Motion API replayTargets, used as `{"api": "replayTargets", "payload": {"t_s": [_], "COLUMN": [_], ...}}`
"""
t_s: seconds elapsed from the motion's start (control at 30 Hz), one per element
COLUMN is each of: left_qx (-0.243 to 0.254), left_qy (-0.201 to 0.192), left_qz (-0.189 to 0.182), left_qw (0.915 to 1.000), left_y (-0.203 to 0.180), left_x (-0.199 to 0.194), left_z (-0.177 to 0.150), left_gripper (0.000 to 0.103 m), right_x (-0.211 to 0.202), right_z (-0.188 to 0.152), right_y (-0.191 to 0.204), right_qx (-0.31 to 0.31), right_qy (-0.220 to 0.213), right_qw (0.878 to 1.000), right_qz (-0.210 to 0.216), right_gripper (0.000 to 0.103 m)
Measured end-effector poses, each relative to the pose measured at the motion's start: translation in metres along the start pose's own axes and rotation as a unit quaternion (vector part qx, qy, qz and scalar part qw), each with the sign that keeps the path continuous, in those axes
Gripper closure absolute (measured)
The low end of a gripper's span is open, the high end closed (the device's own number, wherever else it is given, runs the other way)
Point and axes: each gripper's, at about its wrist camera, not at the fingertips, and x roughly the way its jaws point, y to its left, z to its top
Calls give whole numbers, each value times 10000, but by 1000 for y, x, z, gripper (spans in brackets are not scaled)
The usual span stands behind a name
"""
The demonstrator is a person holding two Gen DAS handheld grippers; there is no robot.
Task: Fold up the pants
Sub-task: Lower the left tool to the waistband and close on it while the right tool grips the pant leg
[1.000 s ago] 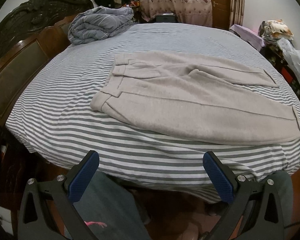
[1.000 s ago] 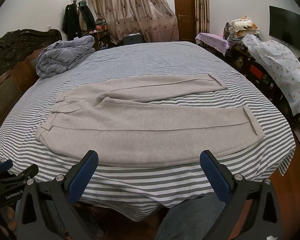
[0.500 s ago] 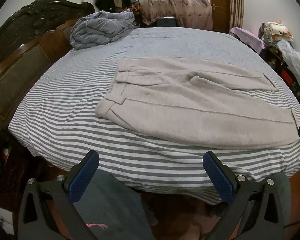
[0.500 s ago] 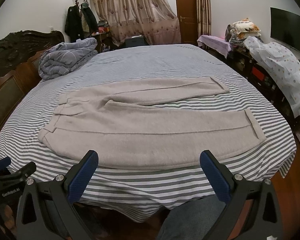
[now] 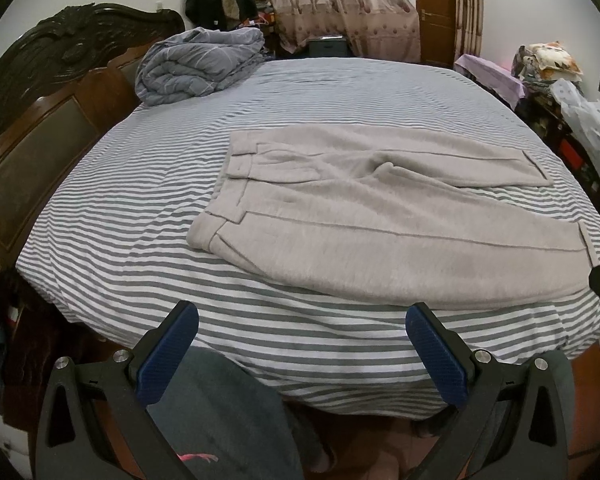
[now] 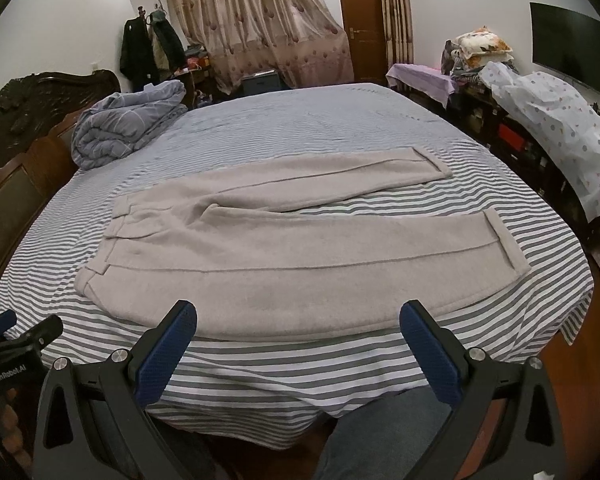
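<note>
"GenRobot.AI" in white on the black left gripper (image 6: 4, 330), at the right-wrist view's left edge.

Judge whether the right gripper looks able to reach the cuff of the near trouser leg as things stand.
Probably yes. The right gripper is open and empty, and the cuff of the pants lies flat on the striped bed with nothing lying between them.

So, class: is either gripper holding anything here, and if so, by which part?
Nothing is held. The left gripper and right gripper both have open jaws, short of the beige pants on the bed.
</note>
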Motion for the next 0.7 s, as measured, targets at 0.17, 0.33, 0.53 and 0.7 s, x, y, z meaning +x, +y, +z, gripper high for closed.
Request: {"api": "replayTargets", "payload": {"t_s": [0.17,0.33,0.53,0.7], "left_qx": [-36,-146,-327,-368], "left_qy": [-41,-120,-97,-47], "left_qz": [-46,113,320,430], "left_qw": [10000,9998,9989,9984], "left_y": [7,32,72,99], "left_x": [8,24,60,96], "left_z": [10,30,59,82], "left_gripper": [0,0,0,0], "right_x": [8,19,45,76], "right_z": [1,16,39,58], "right_y": [3,6,13,13], "right_qx": [-104,-376,-626,-644], "right_qy": [127,221,362,492], "right_qw": [9995,9970,9954,9948], "right_qz": [263,645,621,616], "right_gripper": [2,2,2,2]}}
